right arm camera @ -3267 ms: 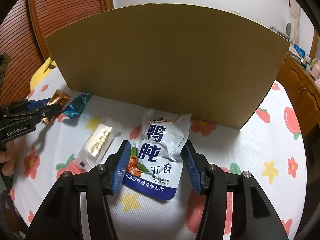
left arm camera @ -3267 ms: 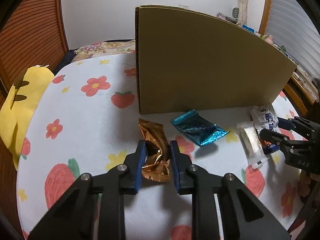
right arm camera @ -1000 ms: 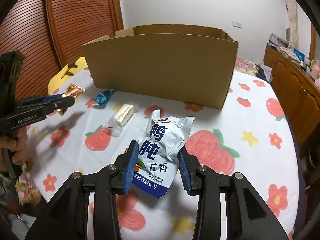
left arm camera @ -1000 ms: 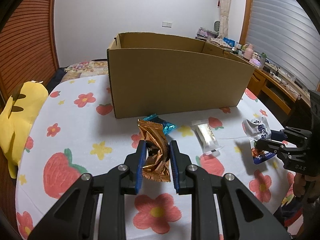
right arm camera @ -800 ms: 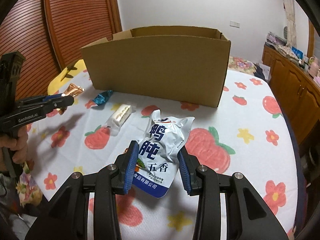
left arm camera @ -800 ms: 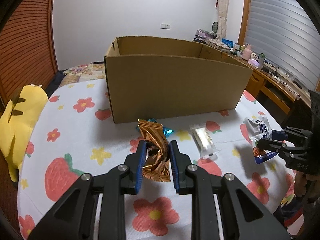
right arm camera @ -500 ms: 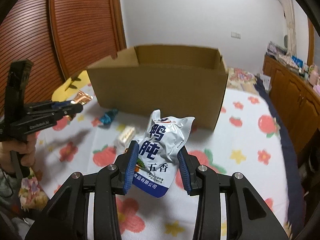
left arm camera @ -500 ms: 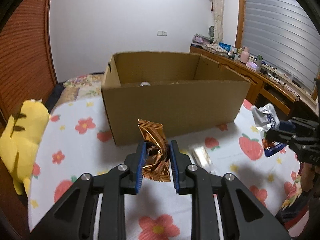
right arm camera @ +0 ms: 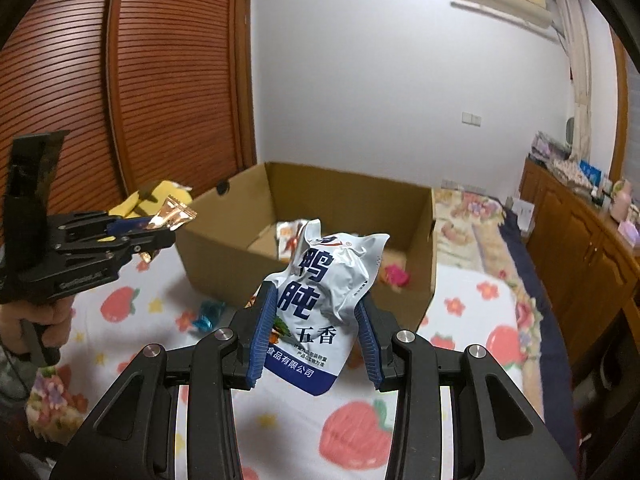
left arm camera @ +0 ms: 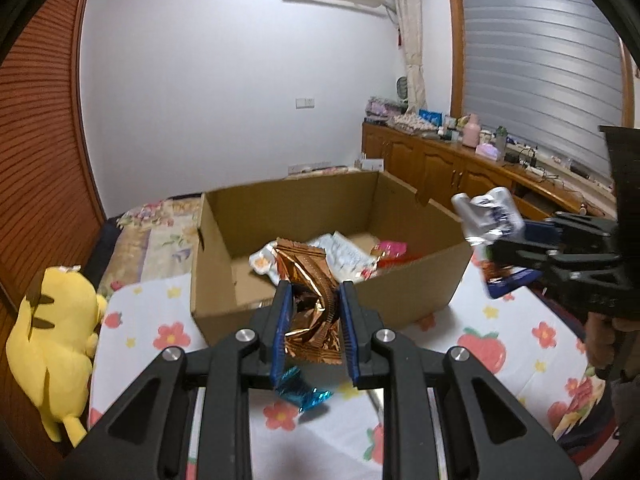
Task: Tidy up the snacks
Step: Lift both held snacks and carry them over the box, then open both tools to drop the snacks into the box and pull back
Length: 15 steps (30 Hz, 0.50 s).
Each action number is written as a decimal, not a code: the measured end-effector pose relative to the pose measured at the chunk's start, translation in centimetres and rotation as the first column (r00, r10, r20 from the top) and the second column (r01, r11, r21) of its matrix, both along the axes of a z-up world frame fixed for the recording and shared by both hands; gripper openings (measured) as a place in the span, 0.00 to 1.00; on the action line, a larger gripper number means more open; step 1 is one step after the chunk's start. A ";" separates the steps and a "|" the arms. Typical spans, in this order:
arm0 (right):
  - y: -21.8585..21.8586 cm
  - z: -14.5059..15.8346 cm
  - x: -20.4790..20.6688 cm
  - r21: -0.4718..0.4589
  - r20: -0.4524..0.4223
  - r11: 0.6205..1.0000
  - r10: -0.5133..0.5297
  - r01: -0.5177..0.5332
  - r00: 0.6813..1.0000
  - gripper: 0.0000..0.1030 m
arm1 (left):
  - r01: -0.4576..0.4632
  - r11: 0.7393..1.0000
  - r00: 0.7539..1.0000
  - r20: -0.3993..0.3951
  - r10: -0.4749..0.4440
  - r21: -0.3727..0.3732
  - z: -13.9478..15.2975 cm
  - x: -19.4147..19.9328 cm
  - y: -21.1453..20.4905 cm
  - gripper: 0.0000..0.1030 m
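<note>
Left gripper (left arm camera: pixel 312 332) clamped tight on copper wrapper (left arm camera: pixel 310 304), held up in air just before near wall of cardboard box (left arm camera: pixel 320 308). Wrapper crumpled, squeezed between blue pads, top end poking above fingers. Same gripper seen from right wrist view at far left, copper wrapper (right arm camera: pixel 172 210) sticking out of tip, held by a hand (right arm camera: pixel 38 320).

Right gripper (right arm camera: pixel 316 332) partly closed on white pouch (right arm camera: pixel 324 292) with blue print, pads pressed on both sides of lower half, pouch upright and puffy, off the table. Seen from left wrist view at right edge, white pouch (left arm camera: pixel 486 220) beside right wall of box, about level with rim.

Box open-topped, flaps not seen, sat on floral tablecloth (left arm camera: pixel 516 344). Inside: several snack packs already on floor of box, bunched toward near right part: white packs (left arm camera: pixel 340 252), one with orange print at left, a pink pack (left arm camera: pixel 392 248), something red next to it. Left part of box floor bare cardboard. From right wrist view, pink pack (right arm camera: pixel 396 274) near right wall, white-orange pack (right arm camera: pixel 290 236) partly hidden behind pouch.

Still on cloth outside box: teal wrapper (left arm camera: pixel 302 390) just below left gripper tips, near front wall. Same teal wrapper (right arm camera: pixel 210 314) in right view. Another pale pack barely visible behind right finger of left gripper, cannot tell what.

Yellow plush toy (left arm camera: pixel 52 344) at left table edge.
</note>
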State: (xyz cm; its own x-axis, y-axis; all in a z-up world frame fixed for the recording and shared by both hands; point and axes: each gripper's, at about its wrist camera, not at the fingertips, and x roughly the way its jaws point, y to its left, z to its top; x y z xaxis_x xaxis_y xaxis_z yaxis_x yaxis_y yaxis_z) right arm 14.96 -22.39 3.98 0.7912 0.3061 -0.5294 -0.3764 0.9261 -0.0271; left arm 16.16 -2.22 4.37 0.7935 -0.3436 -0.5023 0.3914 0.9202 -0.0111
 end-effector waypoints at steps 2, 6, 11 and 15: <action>0.2 0.4 0.7 -0.001 0.009 1.000 0.000 0.000 1.000 0.38 | 0.007 1.000 1.000 0.013 -0.007 0.004 0.6 0.1 -0.3 0.20; 0.6 0.9 2.1 -0.017 0.025 1.000 -0.006 0.007 1.000 0.38 | 0.006 1.000 1.000 0.013 -0.006 0.006 0.9 0.9 -0.8 0.21; 0.6 0.7 4.2 -0.034 0.021 0.999 -0.030 0.031 0.999 0.38 | -0.008 1.000 1.000 -0.016 0.007 -0.030 0.6 1.9 0.0 0.21; -0.1 -0.3 6.2 -0.032 -0.013 0.997 -0.065 0.065 0.998 0.38 | -0.030 0.999 0.999 -0.022 0.030 -0.016 0.4 3.1 0.4 0.21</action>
